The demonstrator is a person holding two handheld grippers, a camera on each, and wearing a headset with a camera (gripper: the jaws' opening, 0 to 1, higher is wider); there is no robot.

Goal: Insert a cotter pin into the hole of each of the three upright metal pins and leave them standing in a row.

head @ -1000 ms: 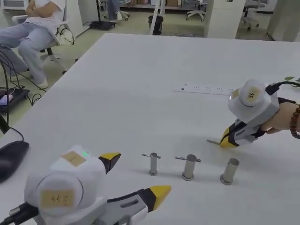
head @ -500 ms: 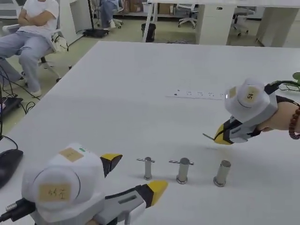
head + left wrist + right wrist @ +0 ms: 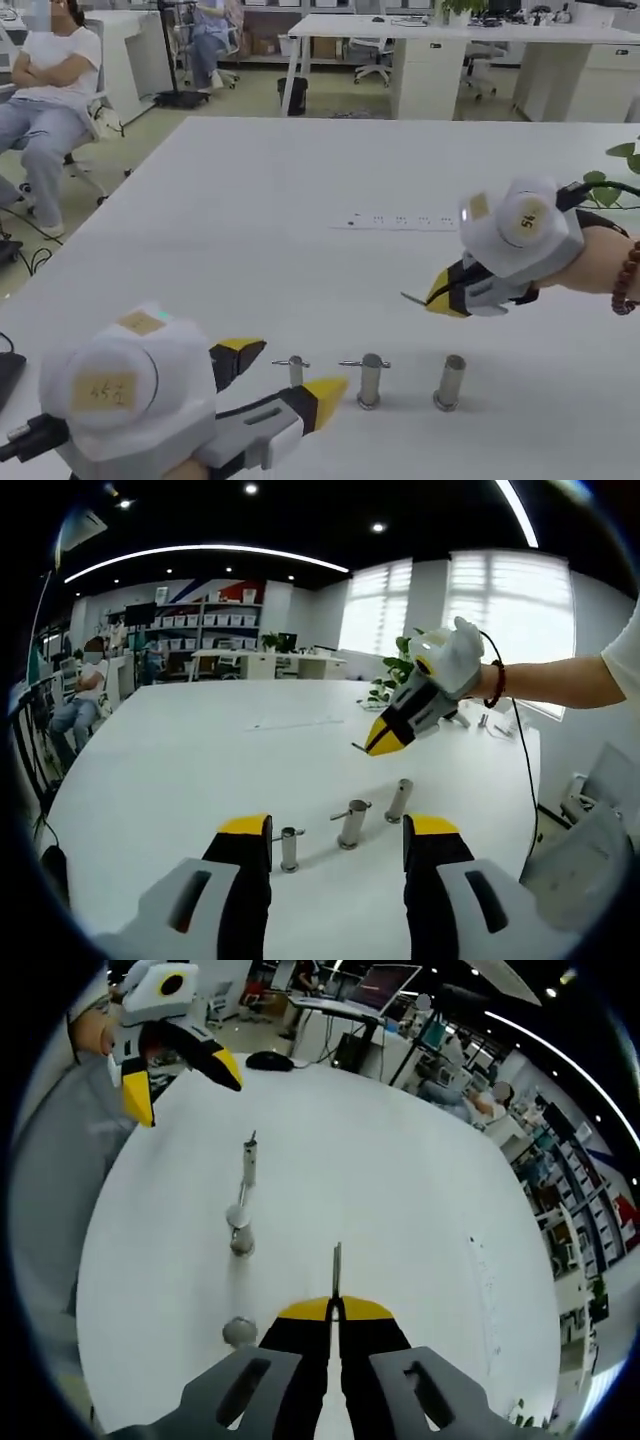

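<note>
- 3 metal pins stand upright in a row near the front edge of the white table (image 3: 250,200): the left pin (image 3: 296,374), the middle pin (image 3: 369,382) and the right pin (image 3: 450,384).
- The left cotter pin (image 3: 287,362) and the middle cotter pin (image 3: 360,363) sit crosswise through the tops of their metal pins. The top of the right pin is bare.
- A loose cotter pin (image 3: 412,297) is pinched in the right gripper (image 3: 440,297). The jaws are pressed together on it and its thin end sticks out ahead.
- It hangs in the air at 12 o'clock from the right pin, apart from it, with open tabletop between.
- The left gripper (image 3: 283,372) sits at 8 o'clock from the row, its jaws spread and holding nothing.
- In the head view, 1 of its yellow tips overlaps the left pin's base. In the left gripper view the row stands beyond the tips.
- A power strip (image 3: 400,221) lies flat at 12 o'clock, well beyond the row.
- Plant leaves (image 3: 615,170) show at 2 o'clock by the table's right edge.
- A seated person (image 3: 50,80) is at 10 o'clock, off the table.
</note>
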